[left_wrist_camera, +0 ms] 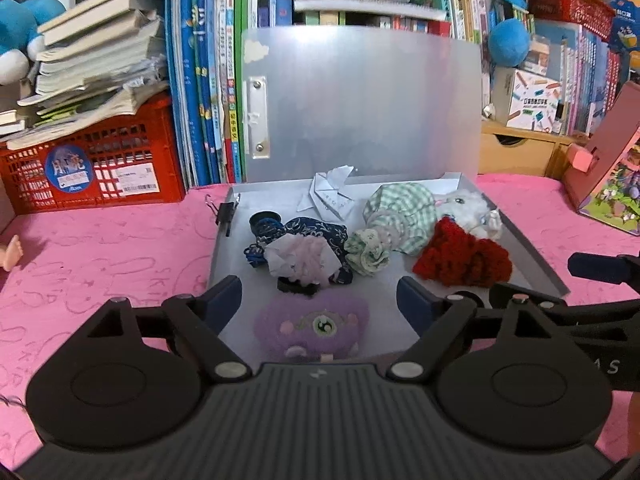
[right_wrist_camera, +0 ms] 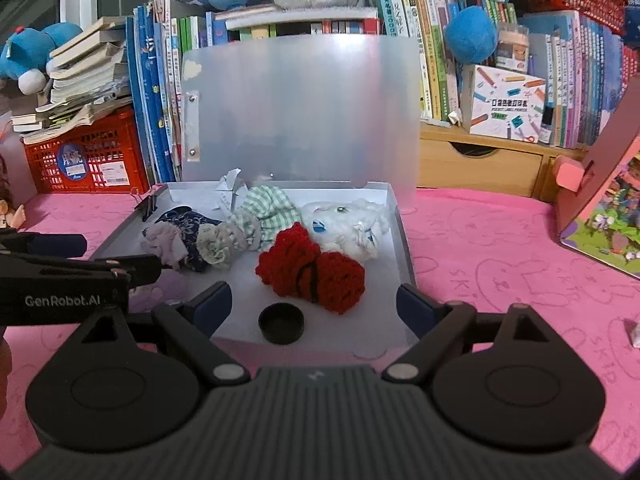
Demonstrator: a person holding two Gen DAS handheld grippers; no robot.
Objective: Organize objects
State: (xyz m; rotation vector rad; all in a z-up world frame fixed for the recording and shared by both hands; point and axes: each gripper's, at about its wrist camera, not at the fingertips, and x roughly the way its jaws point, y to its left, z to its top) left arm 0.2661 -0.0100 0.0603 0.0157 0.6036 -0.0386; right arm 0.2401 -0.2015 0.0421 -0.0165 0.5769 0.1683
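Box [left_wrist_camera: 532, 256] w/ lid up held the small stuff; your left gripper [left_wrist_camera: 320, 300] & right gripper [right_wrist_camera: 316, 304] hung spread, empty, to reach in.

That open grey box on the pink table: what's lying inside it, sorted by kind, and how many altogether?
In the box:
Soft toys: 2, purple plush, white plush
Red knitted piece: 1
Fabric scrunchies: 2, navy scrunchie, green checked scrunchie
Folded paper: 1
Black caps: 2, far cap, near cap
Total: 8

Crammed bookshelf [right_wrist_camera: 440, 40] behind pink tabletop [right_wrist_camera: 500, 240] (window [right_wrist_camera: 32, 4] left).
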